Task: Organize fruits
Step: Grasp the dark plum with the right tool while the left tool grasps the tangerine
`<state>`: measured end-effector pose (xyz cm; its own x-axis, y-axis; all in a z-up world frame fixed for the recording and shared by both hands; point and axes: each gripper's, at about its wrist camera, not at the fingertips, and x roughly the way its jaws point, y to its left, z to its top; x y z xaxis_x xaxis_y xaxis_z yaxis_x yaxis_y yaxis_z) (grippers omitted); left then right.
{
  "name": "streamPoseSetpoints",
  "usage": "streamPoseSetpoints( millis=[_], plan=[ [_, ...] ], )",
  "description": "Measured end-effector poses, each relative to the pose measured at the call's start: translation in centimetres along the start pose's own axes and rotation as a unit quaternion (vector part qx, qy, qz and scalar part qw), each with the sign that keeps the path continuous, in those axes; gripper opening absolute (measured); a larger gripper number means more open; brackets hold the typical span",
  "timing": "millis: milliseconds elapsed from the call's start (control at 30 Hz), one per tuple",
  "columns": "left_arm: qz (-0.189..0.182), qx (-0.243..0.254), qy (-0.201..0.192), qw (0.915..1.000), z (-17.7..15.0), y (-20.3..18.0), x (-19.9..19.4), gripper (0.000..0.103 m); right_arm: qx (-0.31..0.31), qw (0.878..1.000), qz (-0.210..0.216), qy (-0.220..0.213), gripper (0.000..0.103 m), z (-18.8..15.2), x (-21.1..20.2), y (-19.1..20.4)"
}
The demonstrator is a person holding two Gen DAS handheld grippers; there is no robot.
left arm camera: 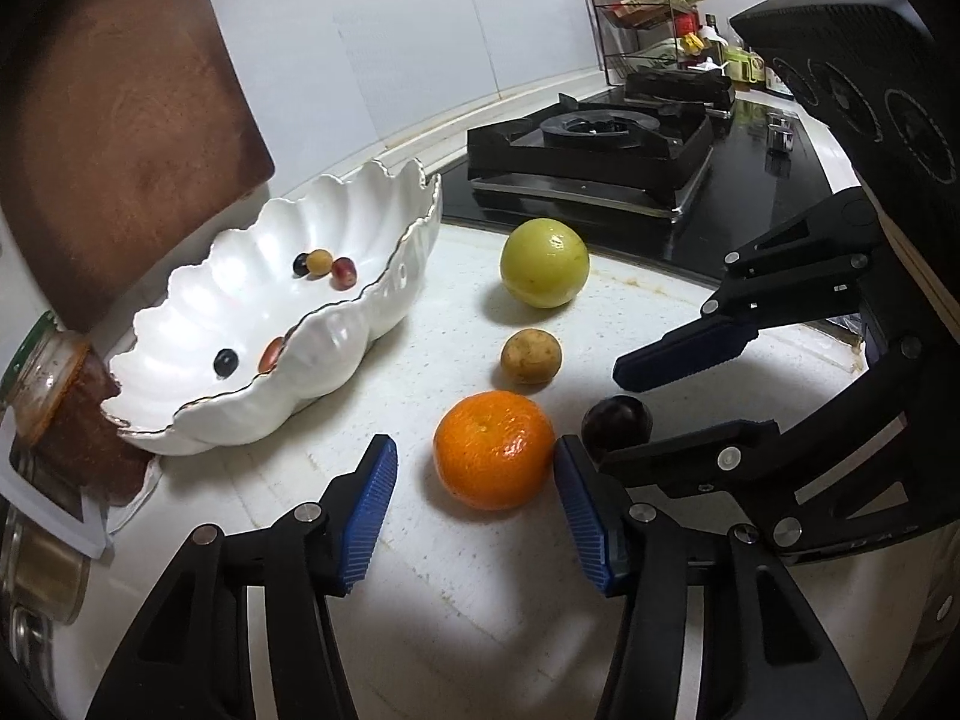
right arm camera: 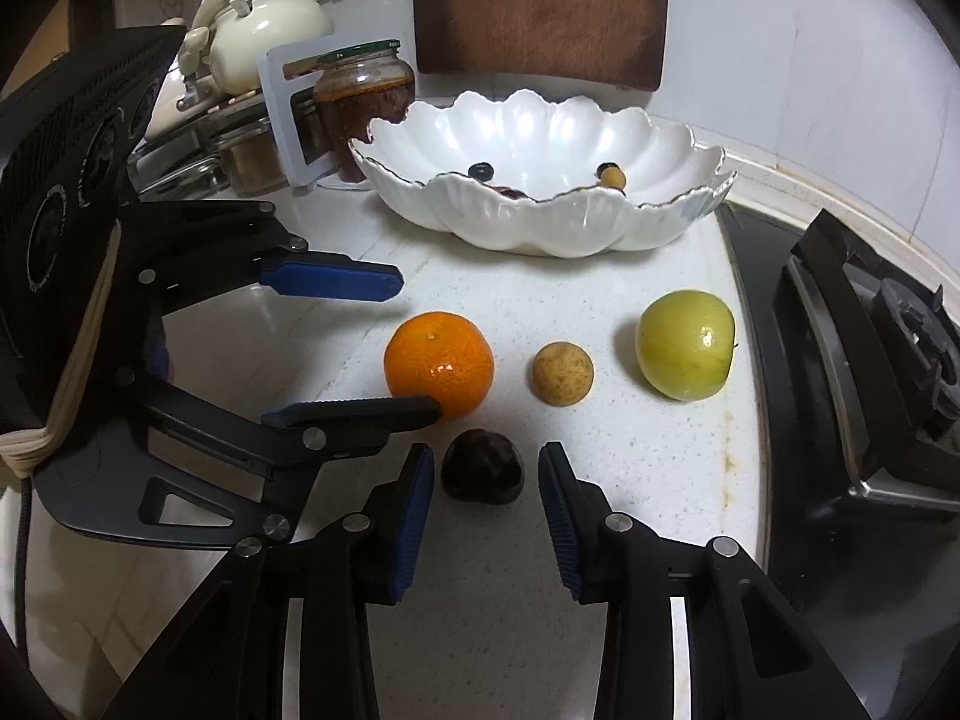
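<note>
The task looks only partly done. A few small grape-like fruits [left arm camera: 329, 264] already lie in the white scalloped bowl [left arm camera: 384, 306], while four larger fruits wait on the bench [left arm camera: 456, 612]: a green apple [left arm camera: 545, 263] nearest the gas stove [left arm camera: 591, 153], a small tan fruit [left arm camera: 531, 356], perhaps a longan, a mandarin [left arm camera: 493, 450], and a dark purple fruit [right arm camera: 482, 465] whose kind is hard to tell.

The left gripper [left arm camera: 477, 501] is wide open and holds nothing. The mandarin sits just ahead of its blue pads, between the two fingers, with the right-hand pad at or very near the peel; closing here would probably catch it.

The right gripper [right arm camera: 485, 507] is likewise spread open and empty. The dark purple fruit lies between its fingertips, apart from both pads, so it appears lined up for a pick.

The bowl stands beyond the loose fruits, against the wall, beside a sauce jar [right arm camera: 365, 99] and below a leaning wooden chopping board [right arm camera: 540, 6].
</note>
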<state>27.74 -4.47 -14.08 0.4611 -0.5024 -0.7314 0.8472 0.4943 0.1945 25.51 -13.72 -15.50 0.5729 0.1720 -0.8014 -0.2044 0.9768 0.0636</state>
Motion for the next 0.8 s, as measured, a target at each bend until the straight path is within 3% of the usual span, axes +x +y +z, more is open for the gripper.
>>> streamPoseSetpoints(
  millis=[100, 433, 800],
  plan=[
    [-0.006, 0.0, 0.0, 1.0, 0.2, -0.1, 0.4, 0.052, 0.005, 1.0, 0.012, 0.004, 0.031, -0.1, 0.2, -0.3],
    [-0.017, -0.02, 0.007, 0.9996, 0.5, -0.1, 1.2, 0.044, 0.012, 1.0, 0.021, 0.0, 0.029, -0.4, -0.2, -0.4],
    [0.026, -0.12, 0.012, 0.9924, 1.0, 0.3, 0.0, 0.043, 0.026, 0.999, 0.015, -0.017, 0.029, -0.1, -1.1, -1.4]
  ],
)
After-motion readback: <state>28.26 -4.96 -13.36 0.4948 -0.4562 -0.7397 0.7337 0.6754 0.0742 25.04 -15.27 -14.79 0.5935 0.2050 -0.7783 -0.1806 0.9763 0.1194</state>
